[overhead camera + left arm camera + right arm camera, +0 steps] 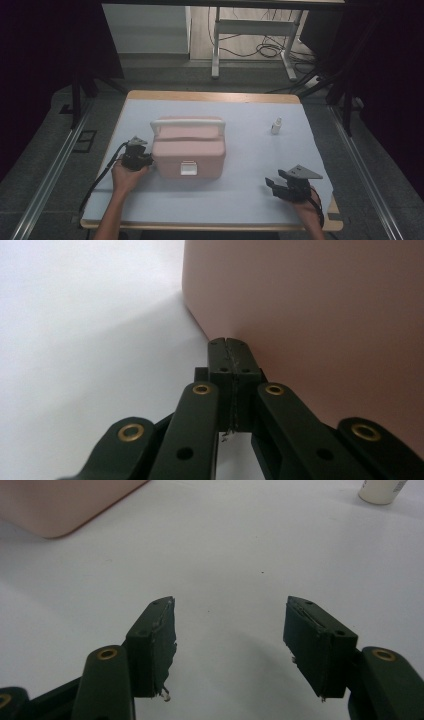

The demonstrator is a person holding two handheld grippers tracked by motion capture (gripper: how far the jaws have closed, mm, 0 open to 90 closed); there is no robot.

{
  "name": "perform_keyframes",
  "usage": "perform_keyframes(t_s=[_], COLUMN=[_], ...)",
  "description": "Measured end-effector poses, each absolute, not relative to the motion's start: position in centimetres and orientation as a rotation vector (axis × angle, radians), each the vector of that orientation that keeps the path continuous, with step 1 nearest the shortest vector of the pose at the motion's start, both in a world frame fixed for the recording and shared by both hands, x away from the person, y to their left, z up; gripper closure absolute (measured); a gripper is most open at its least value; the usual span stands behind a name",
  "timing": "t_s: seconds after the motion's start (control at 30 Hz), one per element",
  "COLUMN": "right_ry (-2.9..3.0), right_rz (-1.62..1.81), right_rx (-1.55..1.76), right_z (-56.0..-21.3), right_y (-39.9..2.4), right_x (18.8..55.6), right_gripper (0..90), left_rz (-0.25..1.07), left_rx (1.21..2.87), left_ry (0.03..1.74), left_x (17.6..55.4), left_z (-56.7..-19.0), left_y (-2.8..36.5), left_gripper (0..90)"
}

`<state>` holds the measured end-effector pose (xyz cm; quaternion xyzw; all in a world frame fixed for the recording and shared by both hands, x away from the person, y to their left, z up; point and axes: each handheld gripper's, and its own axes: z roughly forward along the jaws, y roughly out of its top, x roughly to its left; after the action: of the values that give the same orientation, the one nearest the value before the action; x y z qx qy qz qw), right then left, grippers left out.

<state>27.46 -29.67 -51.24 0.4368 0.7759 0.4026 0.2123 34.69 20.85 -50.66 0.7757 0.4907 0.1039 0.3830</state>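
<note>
We see a lab or test room: dark curtains (390,75), loose cables (260,50) on the floor, metal rails (50,170) around a covered table (250,200).

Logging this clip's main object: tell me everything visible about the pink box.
The pink box looks like matte plastic, rectangular with rounded corners. A white carry handle runs along its lid's far edge, and a white latch sits on its front. Lid closed, it stands upright on the white table cover. The shut left gripper is at its left wall.
</note>
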Motion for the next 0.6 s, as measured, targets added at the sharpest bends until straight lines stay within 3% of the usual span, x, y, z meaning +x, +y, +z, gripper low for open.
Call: perform_keyframes(t_s=[0.6], right_ry=[2.154], right_rz=[1.118], right_rx=[1.214], right_z=[-51.2], right_y=[-29.8], right_x=[27.4], right_gripper=[37.6], left_rz=[0.209], left_rx=[1.993], left_ry=[1.194], left_x=[34.9], left_z=[-50.9], left_y=[17.1], left_gripper=[90.0])
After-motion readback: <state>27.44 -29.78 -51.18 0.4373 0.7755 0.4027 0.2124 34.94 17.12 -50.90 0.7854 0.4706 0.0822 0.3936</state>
